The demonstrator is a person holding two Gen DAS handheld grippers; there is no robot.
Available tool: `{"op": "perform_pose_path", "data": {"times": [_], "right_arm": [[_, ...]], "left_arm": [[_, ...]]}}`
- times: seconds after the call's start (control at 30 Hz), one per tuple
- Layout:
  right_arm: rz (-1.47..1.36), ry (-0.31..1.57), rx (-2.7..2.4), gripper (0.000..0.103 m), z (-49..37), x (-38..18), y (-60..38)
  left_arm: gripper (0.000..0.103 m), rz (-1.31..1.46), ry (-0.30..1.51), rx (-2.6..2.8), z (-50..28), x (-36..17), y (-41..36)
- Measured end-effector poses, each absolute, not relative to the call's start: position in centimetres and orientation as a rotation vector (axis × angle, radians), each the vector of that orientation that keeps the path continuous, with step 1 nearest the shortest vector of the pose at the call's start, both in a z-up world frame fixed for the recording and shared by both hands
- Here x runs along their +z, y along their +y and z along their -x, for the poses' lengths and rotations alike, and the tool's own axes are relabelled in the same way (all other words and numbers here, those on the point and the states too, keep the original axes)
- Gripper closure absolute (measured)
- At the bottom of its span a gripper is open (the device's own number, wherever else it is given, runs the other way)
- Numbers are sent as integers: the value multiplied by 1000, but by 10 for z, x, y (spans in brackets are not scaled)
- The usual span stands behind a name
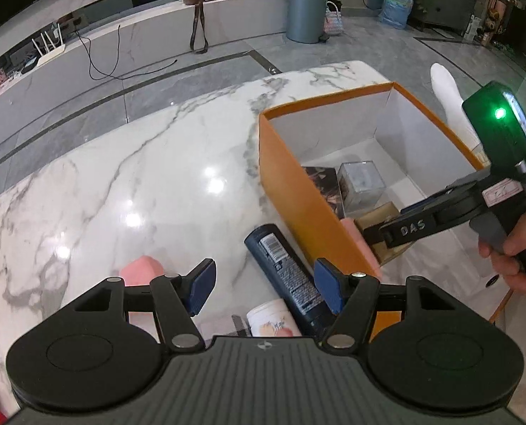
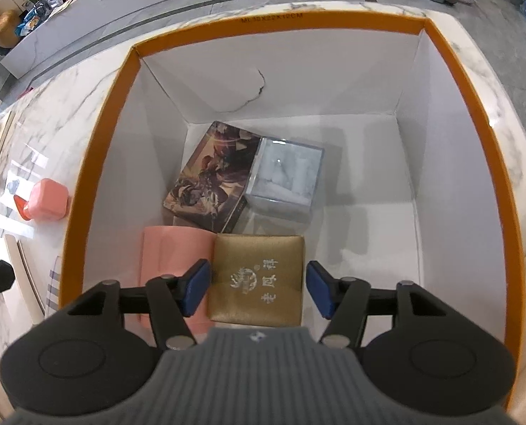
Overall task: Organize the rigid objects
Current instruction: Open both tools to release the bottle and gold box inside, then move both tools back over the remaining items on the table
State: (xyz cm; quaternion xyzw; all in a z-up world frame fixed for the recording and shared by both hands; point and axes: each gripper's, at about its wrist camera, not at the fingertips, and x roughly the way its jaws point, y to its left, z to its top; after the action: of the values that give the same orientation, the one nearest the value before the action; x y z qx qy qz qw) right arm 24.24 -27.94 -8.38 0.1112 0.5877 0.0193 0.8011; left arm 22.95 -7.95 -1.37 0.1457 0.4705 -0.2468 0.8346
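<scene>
Orange box (image 2: 100, 163) on table (image 1: 121, 177) holds four items. Gold case (image 2: 257, 279) sits inside its near wall, between the wide-open right hand-held gripper (image 2: 259, 288) pads, seemingly unclamped. Left hand-held gripper (image 1: 263, 285) wide, empty, above dark bottle (image 1: 284, 269) outside the box. Risk: lifting could snag the case, shoving the pink box (image 2: 174, 258).
</scene>
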Motion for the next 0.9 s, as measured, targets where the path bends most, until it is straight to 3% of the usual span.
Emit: {"op": "perform_pose_path", "data": {"times": [0.4,0.6,0.73,0.8,0.9], "right_arm": [[-120,1091,73,37,-219,-22,-256],[-80,935,197,37,-199,20,-215],[-58,932,281,38,-192,22,-177],[-61,959,326,47,-190,19,-158],[-71,1012,374,50,-187,3,-132]], "left_arm": [[28,-287,984,-497,-216,4,-47],[29,-241,991,-431,-207,15,-16],[32,-183,1028,-353,-202,16,10],[32,-158,1043,-320,-199,14,24],[32,-122,1069,-273,-192,7,43]]}}
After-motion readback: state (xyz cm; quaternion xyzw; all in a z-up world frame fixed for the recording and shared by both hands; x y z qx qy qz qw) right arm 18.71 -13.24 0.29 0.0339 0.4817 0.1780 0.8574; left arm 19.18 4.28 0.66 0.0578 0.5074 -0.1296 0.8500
